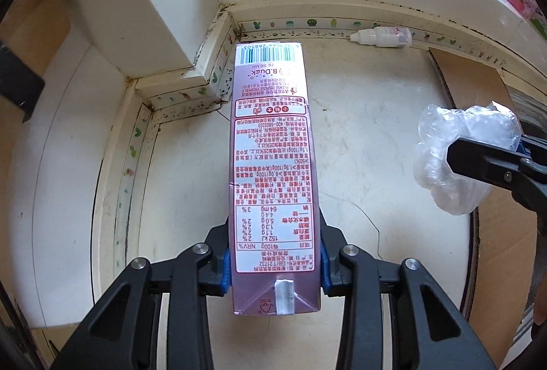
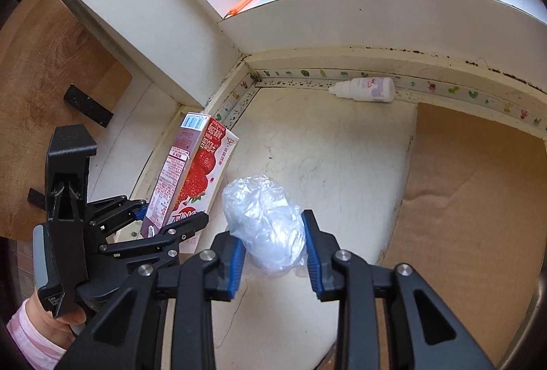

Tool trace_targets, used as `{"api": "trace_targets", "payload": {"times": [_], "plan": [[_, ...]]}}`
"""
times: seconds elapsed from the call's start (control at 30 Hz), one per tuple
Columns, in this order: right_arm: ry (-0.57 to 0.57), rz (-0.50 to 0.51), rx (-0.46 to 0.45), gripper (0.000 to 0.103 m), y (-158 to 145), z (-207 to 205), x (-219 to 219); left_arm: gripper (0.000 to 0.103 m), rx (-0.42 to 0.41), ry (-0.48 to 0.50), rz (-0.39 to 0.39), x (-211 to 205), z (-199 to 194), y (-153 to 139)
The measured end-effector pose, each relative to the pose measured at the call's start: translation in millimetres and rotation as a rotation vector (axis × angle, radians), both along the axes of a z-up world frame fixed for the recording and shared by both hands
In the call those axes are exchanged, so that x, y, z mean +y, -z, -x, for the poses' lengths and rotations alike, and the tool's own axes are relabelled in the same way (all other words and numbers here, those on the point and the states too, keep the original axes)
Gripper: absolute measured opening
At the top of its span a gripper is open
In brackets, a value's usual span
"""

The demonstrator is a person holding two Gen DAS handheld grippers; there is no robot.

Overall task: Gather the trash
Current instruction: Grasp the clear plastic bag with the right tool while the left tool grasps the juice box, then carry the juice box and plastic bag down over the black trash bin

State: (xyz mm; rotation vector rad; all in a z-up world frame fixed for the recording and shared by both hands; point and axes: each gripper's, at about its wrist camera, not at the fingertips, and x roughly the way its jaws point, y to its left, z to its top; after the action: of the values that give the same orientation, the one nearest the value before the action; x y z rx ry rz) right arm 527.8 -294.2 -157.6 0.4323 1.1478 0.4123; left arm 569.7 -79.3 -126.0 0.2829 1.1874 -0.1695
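- Jaws of left gripper (image 1: 275, 271) clamp the carton (image 1: 271, 171) near its base for carrying.
- Right gripper (image 2: 273, 250), I judge, pinches crumpled plastic wrap (image 2: 266, 226) clear of the surface (image 2: 324, 144).

carton (image 1: 273, 171) base hidden behind left gripper (image 1: 275, 262) pads, so can't see how much sits between them. tiny print on carton mostly unreadable. plastic wad (image 2: 270, 226) near carton: far side covered by right gripper (image 2: 273, 255) fingers. cardboard sheet (image 2: 478, 199) right of carton runs off frame edge. dropper bottle (image 2: 365, 89) label beyond carton too small to read. hand (image 2: 65, 315) left of carton mostly hidden behind gripper body, sleeve (image 2: 30, 339) cut by frame edge.
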Motion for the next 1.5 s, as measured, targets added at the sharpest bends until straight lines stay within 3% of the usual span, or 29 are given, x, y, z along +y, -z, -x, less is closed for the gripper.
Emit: {"api": "trace_targets", "payload": {"times": [0.4,0.67,0.83,1.07,1.23,1.5], "plan": [[0.021,-0.107,-0.046,0.03,-71,130,15,0.035,-0.056,0.067,0.073,5,167,-68],[-0.019,-0.098,-0.108,0.03,-121,235,56,0.035,-0.082,0.107,0.116,20,287,-88],[-0.041,-0.086,-0.127,0.03,-133,299,82,0.035,-0.086,0.12,0.164,40,361,-93],[-0.078,-0.017,-0.109,0.03,-118,386,121,0.035,-0.061,0.105,0.248,74,443,-74],[-0.098,0.023,-0.049,0.03,-93,432,136,0.035,-0.03,0.066,0.256,89,487,-44],[-0.101,0.07,0.079,0.03,-38,469,138,0.035,0.065,0.014,0.271,87,514,16]]}}
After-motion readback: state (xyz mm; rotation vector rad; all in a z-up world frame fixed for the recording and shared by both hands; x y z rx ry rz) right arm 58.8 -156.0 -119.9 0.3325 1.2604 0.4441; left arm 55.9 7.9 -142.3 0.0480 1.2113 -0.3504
